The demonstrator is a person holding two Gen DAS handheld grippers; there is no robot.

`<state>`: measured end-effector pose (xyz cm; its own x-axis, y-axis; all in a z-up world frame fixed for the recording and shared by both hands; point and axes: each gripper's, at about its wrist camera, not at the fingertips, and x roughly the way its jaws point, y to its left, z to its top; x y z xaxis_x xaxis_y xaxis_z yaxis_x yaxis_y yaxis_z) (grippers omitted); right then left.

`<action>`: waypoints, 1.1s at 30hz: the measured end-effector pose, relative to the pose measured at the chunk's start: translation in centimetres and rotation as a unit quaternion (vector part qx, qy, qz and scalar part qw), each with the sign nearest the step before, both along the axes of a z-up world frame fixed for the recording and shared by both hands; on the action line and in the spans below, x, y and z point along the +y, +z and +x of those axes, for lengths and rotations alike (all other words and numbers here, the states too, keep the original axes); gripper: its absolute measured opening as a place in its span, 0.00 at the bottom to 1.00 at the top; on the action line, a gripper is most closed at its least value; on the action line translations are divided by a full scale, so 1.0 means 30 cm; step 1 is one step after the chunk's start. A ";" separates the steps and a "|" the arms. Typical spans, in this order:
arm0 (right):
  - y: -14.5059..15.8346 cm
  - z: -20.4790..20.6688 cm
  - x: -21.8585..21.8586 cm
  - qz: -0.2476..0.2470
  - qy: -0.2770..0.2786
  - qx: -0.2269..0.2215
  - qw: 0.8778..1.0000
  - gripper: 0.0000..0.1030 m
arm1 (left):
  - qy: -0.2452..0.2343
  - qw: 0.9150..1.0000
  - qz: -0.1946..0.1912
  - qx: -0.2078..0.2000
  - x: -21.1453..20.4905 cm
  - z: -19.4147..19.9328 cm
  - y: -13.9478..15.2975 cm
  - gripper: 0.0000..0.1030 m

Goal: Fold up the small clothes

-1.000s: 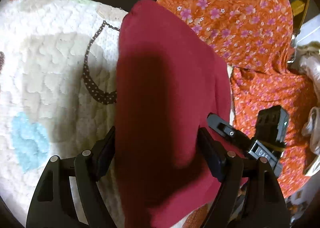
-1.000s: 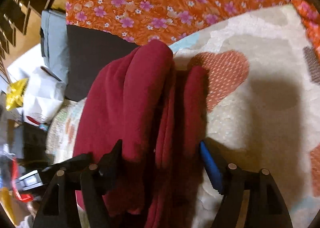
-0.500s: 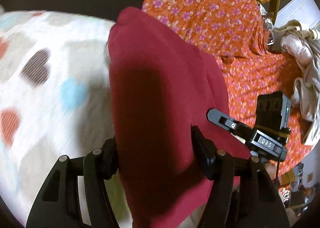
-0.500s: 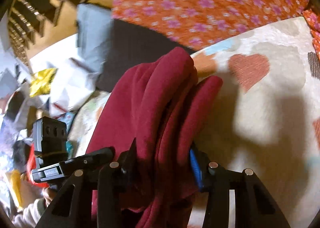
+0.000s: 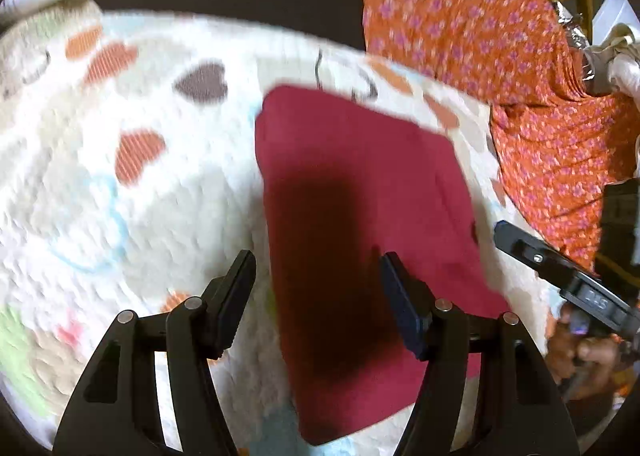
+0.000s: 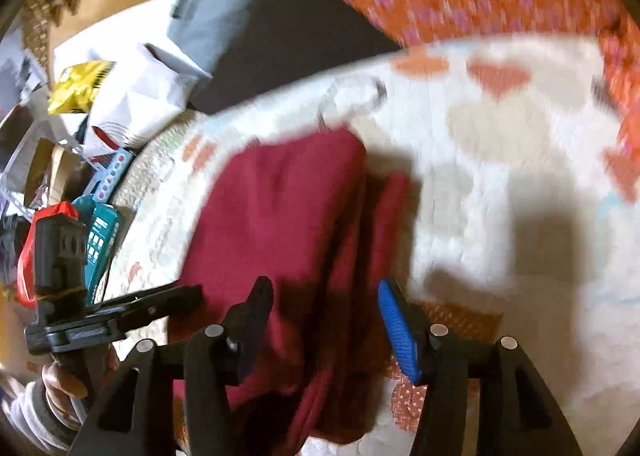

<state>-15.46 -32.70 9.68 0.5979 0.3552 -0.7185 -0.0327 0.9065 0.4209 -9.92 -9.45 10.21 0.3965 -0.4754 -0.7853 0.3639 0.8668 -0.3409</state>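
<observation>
Garment: we see the folded red cloth (image 5: 360, 224) lying flat on the heart-print quilt (image 5: 120, 184)
Left gripper (image 5: 318, 288): jaws apart above it, holding nothing
Right gripper (image 6: 326, 320): jaws just reopening, gripping nothing

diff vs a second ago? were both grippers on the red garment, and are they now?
Both let go. A second ago each gripper's jaws clamped the folded maroon garment; the left gripper and right gripper have since drawn back above it, jaws apart, the right's just reopening. The garment now lies flat on the heart-print quilt. Unchanged: it stays folded, with the orange floral fabric alongside.
</observation>
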 end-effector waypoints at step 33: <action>-0.101 -0.156 0.220 -0.155 0.056 0.021 0.986 0.17 | 0.007 0.994 0.089 -0.064 -0.121 -0.047 -0.085 0.70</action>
<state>-20.13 -26.10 6.66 0.5350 0.1760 -0.8263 -0.1278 0.9837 0.1267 -11.33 -13.07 7.66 0.5047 -0.3269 -0.7990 0.3824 0.9144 -0.1325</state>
